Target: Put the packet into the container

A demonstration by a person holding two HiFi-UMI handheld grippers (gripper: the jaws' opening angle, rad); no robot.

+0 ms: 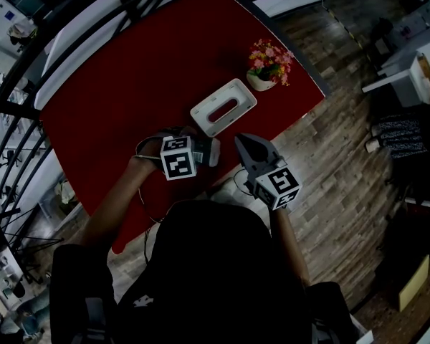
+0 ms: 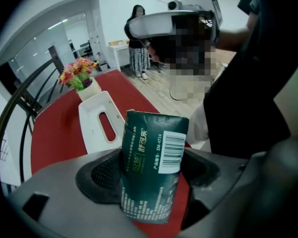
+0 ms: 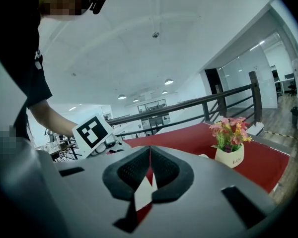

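The left tongs (image 2: 151, 175) are closed on the packet (image 2: 150, 133), a dark green soft pack with a barcode label. The pads press its two sides at the lower half, so most of it stands out beyond the jaws. It appears lifted off the red tabletop (image 1: 122, 84), near the front edge and not yet over the container. I think it is held low so that the free end can go first into the opening.

The right tongs (image 3: 150, 168) are just beside, pressed together with nothing between them; only a thin slit shows. They seem only to wait.

A little further, the white container (image 1: 223, 106) lies flat on the tabletop with its long slot turned up, apart from the packet. The slot looks narrow against the packet, so the next move probably needs the packet turned with its thin side along the slot.

Behind the container a small pot of flowers (image 1: 269, 63) stands near the far corner, out of the way.
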